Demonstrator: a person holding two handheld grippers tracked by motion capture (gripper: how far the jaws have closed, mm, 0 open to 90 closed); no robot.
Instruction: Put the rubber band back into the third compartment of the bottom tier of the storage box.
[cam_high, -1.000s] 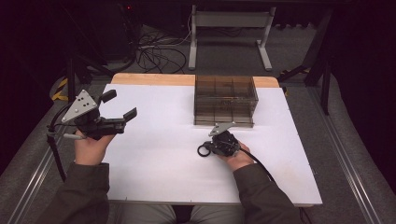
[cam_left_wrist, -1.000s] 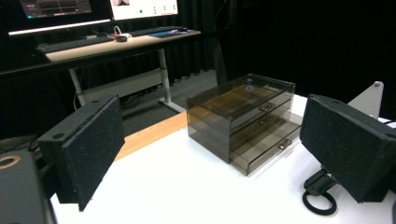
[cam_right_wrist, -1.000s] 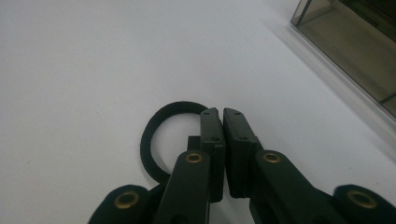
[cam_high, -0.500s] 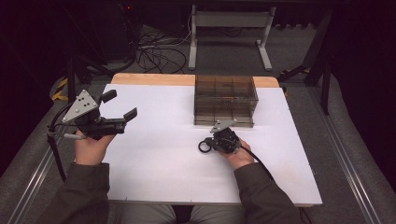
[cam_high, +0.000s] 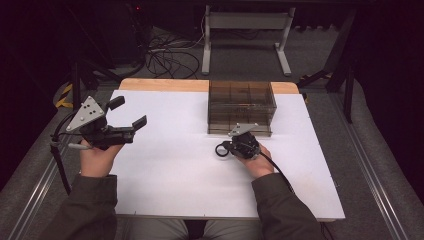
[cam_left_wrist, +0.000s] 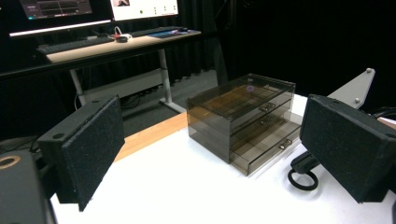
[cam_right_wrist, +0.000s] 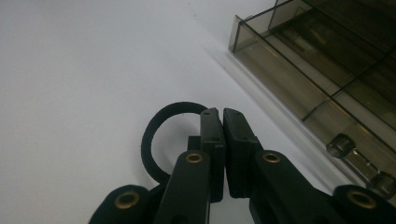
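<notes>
Right gripper (cam_right_wrist: 223, 122) seemingly pinches a black ring (cam_right_wrist: 161, 135) beside the drawer box (cam_high: 242, 106); left gripper (cam_high: 131, 114) gapes.

Beyond the white desk (cam_high: 165, 175), tangled cables (cam_high: 167, 57) lie on the grey floor by a grey metal stand (cam_high: 245, 22), while another desk with lit monitors (cam_left_wrist: 93, 9) stands farther off.

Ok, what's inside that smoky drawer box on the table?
Through the tinted walls of the drawer box only dividers and compartments show, with nothing clearly lying in them. The dark plastic hides the lower drawers' contents, so I can't tell.
</notes>
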